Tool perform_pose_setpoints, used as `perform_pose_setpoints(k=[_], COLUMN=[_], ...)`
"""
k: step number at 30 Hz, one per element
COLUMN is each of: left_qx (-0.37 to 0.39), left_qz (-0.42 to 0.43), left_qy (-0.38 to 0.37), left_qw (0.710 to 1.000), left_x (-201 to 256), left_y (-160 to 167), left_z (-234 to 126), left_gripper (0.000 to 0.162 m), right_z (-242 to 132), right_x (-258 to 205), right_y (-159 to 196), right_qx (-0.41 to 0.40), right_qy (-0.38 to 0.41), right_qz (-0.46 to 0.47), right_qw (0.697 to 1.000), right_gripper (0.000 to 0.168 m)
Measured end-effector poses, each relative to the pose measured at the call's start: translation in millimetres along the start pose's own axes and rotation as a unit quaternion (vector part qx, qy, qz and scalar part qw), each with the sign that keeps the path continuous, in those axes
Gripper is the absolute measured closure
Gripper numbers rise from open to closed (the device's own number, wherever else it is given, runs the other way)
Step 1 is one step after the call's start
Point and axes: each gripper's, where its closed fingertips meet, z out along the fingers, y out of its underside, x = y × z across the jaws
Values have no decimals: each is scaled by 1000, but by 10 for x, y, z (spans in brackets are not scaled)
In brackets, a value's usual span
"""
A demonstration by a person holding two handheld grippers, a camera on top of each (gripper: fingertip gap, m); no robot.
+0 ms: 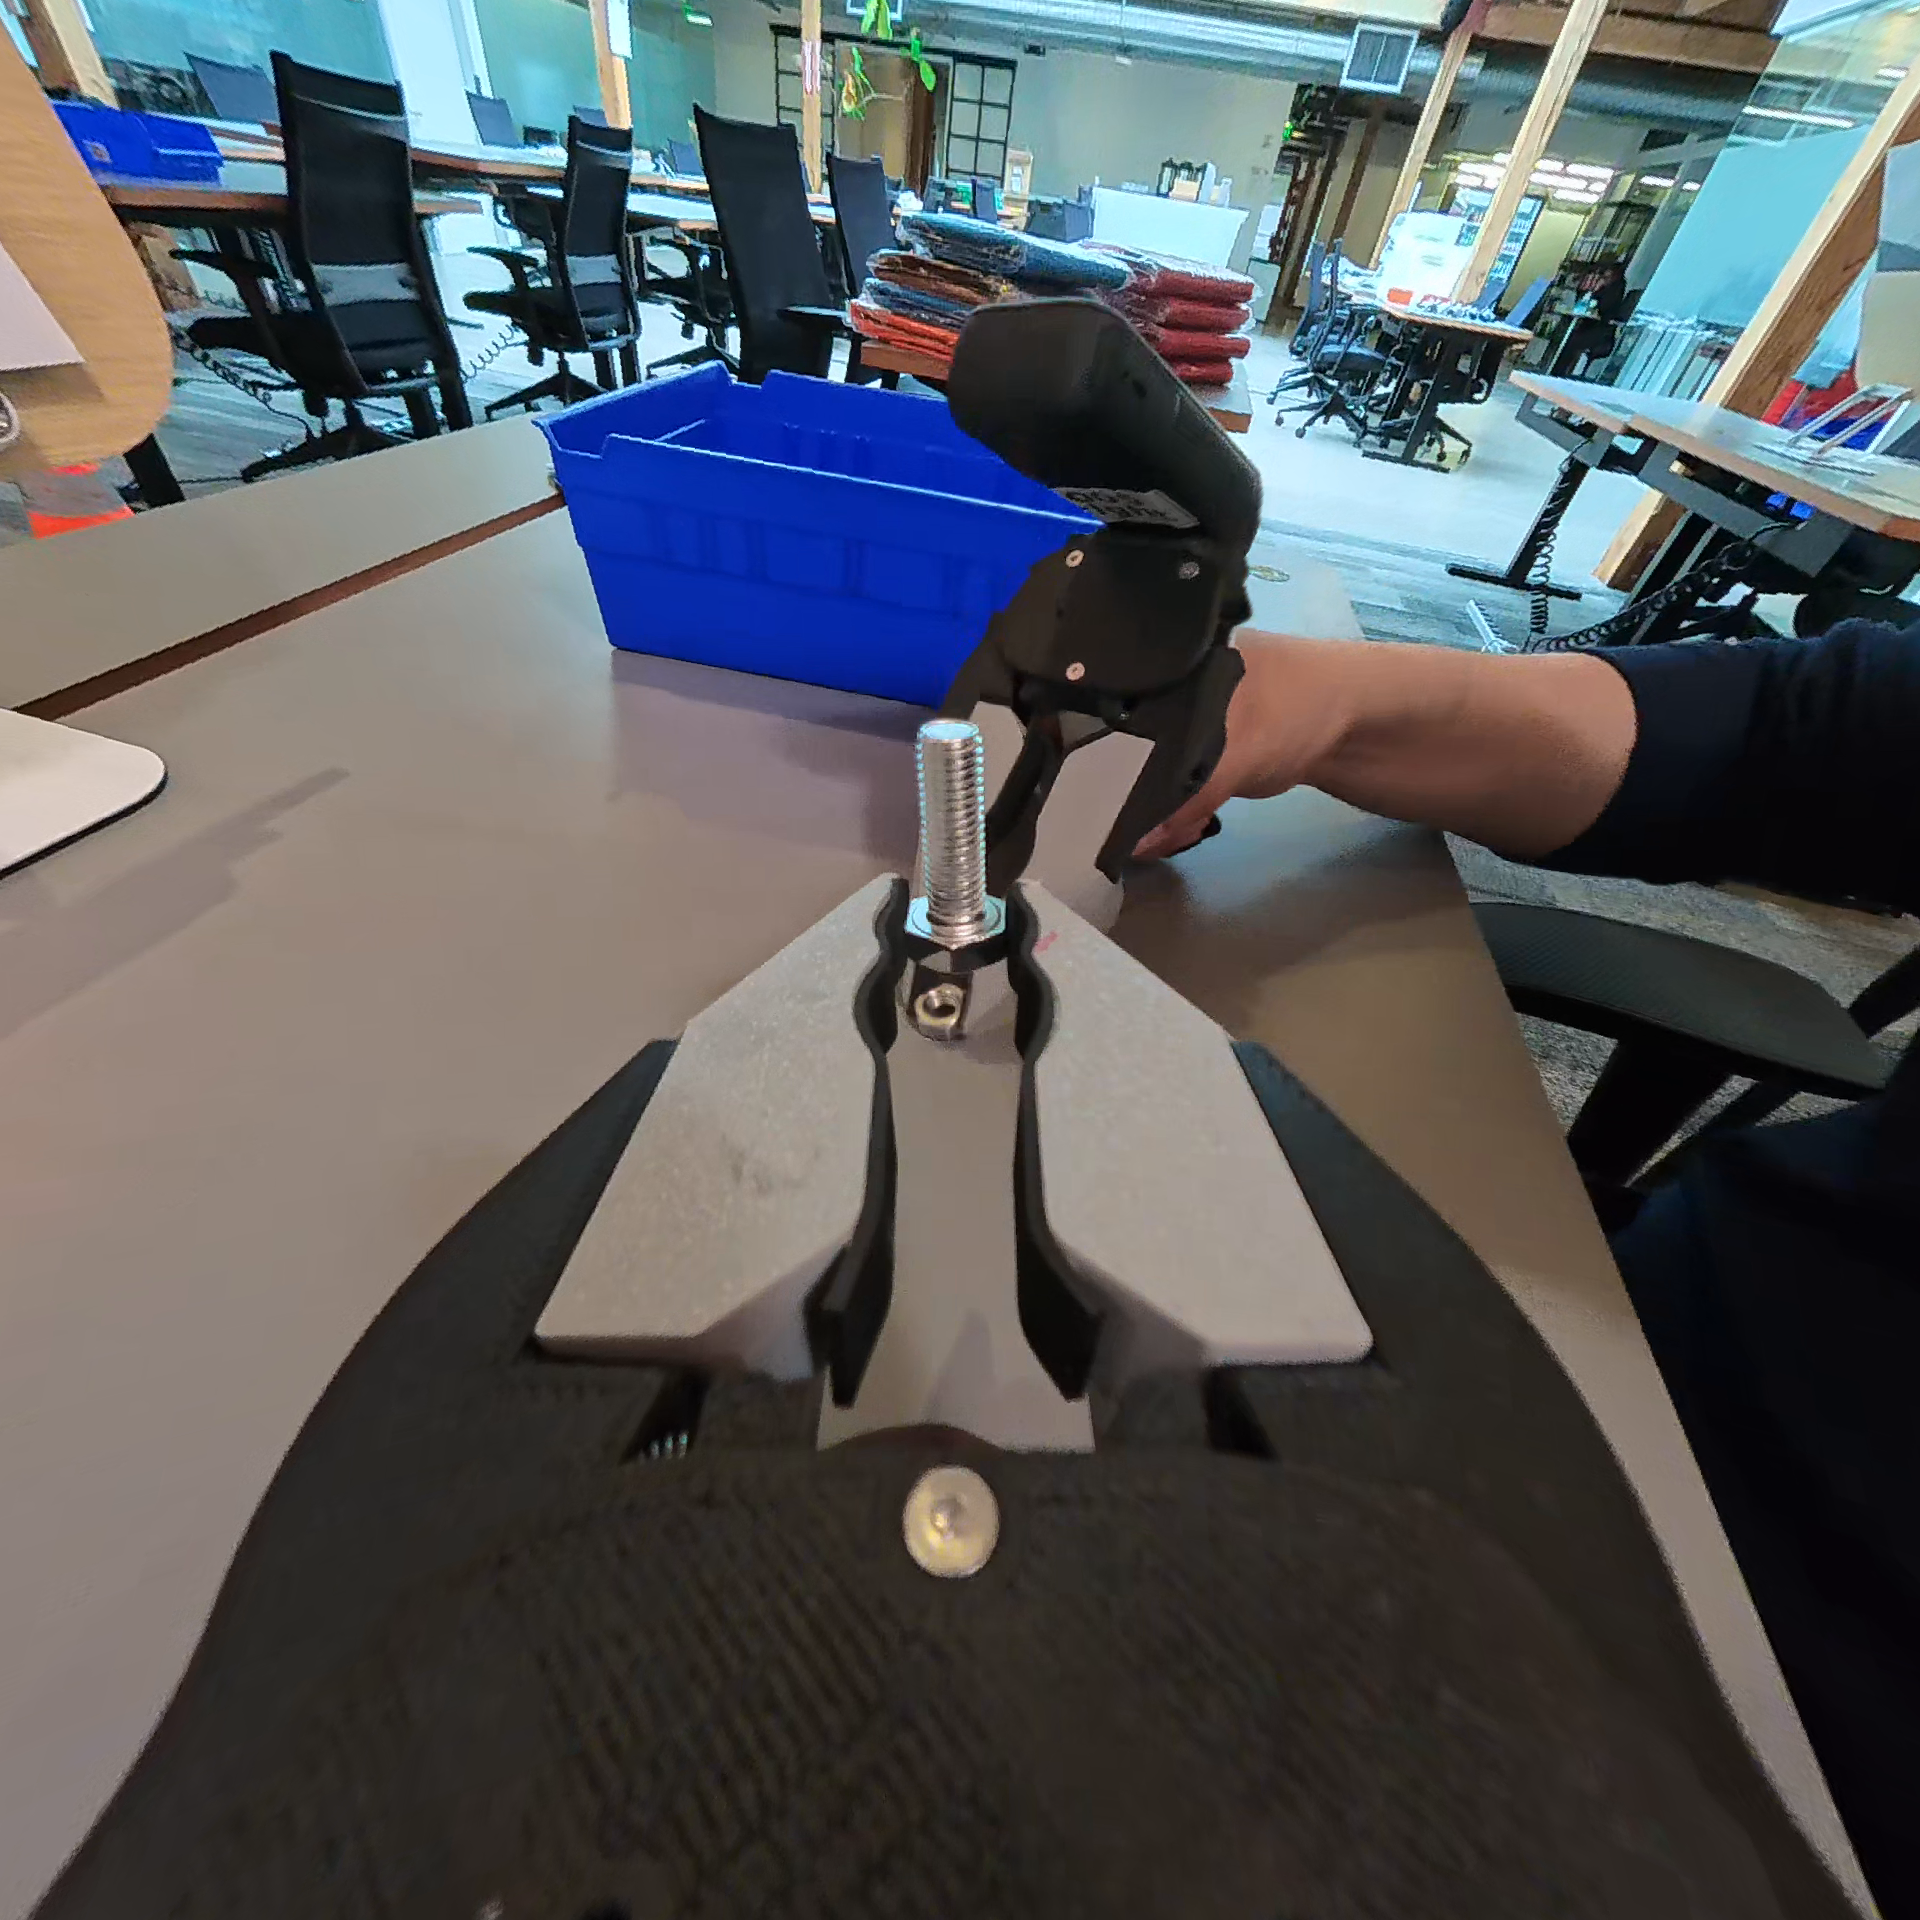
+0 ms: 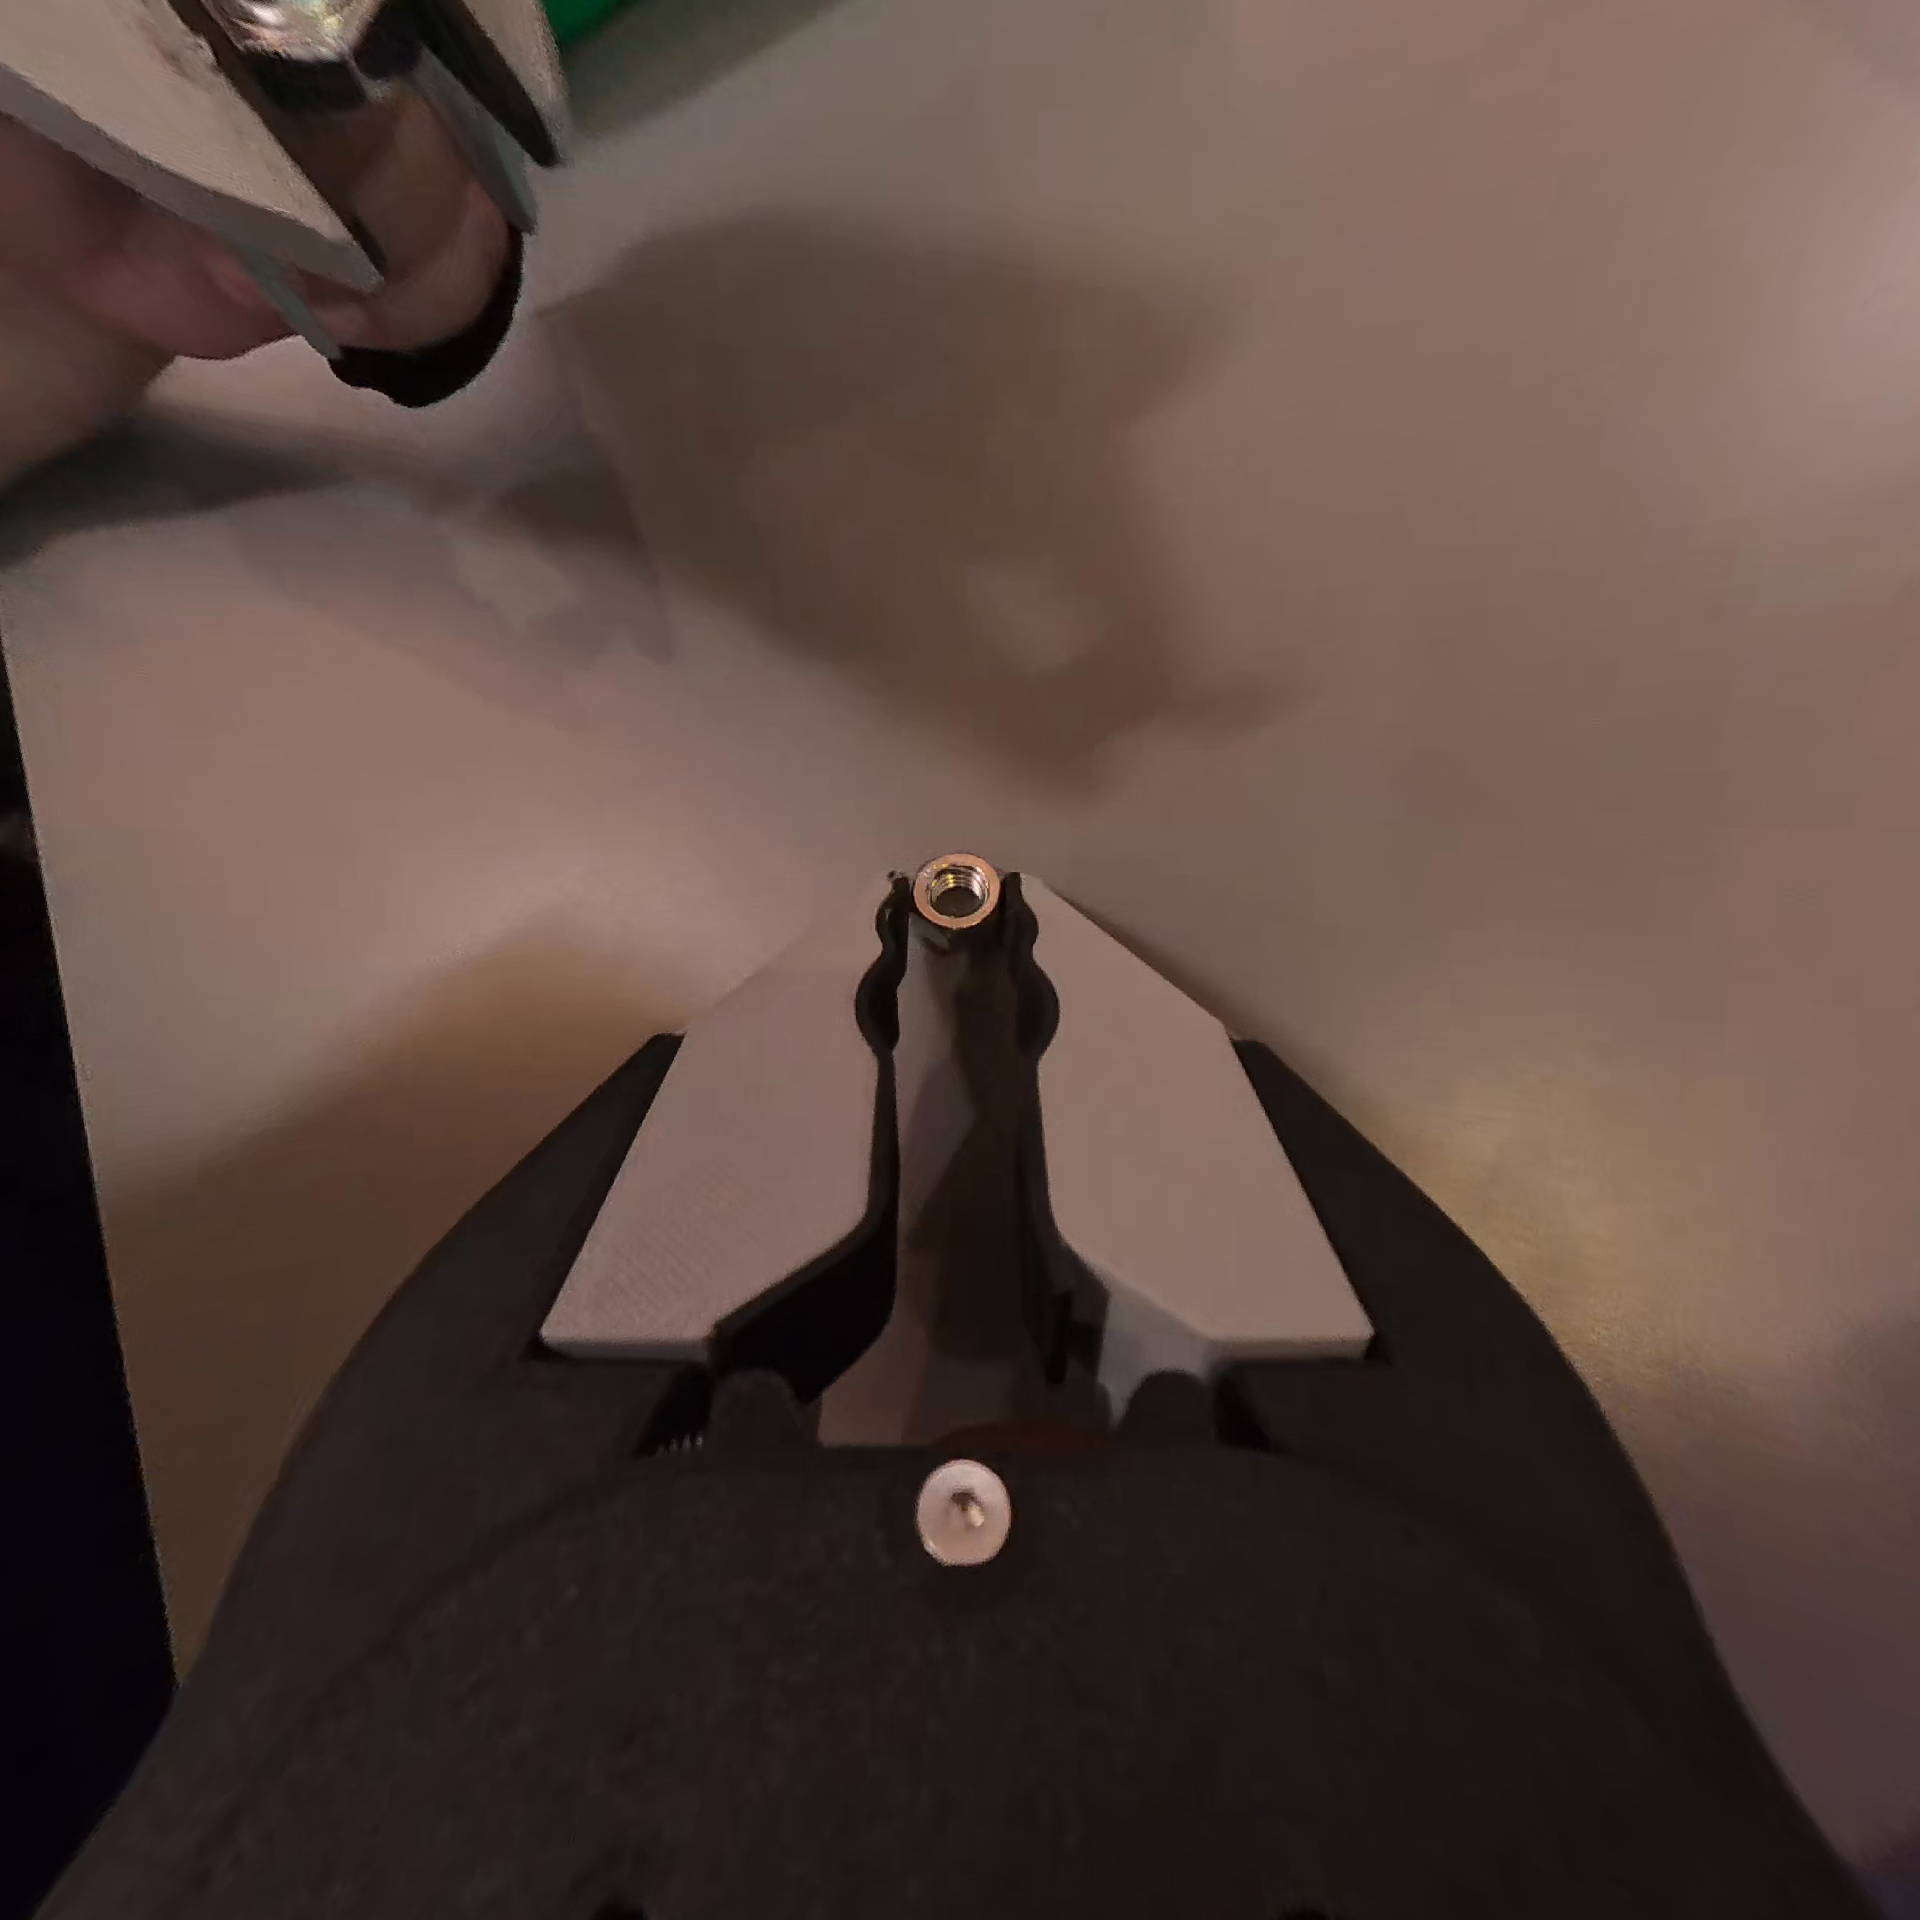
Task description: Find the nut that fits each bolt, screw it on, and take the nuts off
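Gripped by its hex head, the bolt (image 1: 951, 831) stands upright between the left gripper (image 1: 954, 940) fingers, thread pointing up, above the grey desk (image 1: 416, 883). Only the left wrist view shows the blue bin (image 1: 800, 551) toward the desk's far edge and the right gripper (image 1: 1060, 852) tipped down near the right edge, a hand (image 1: 1330, 738) behind it. Only the right wrist view shows what that gripper holds: a small nut (image 2: 954, 896) pinched at its fingertips, its bore facing the camera, close over the desk.
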Motion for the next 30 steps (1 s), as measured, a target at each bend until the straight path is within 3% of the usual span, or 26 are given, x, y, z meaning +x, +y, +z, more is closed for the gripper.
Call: perform_pose_setpoints(k=[8,14,17,20,23,30], left_qx=[-8,-12,-17,-19,-19,-2], left_qz=[8,7,12,14,14,-16], left_qy=[-3,-1,0,1,-2,1], left_qw=[1000,1000,1000,1000,1000,1000], left_x=[-3,-1,16,24,18,-32], left_y=[35,50,70,75,76,33], left_z=[20,29,46,50,49,6], left_gripper=[145,146,145,146,146,146], right_z=[-75,-414,-417,-322,-262,-281], right_x=[-17,-395,-525,-564,-630,-566], right_y=[-120,-849,-1096,-1174,-1197,-1191], right_qx=[-1,113,133,130,134,133], right_qy=[22,-29,-44,-50,-70,-65], right_qz=[-38,-59,-66,-72,-75,-66], right_qw=[999,991,988,988,986,987], right_gripper=[144,142,141,140,162,162])
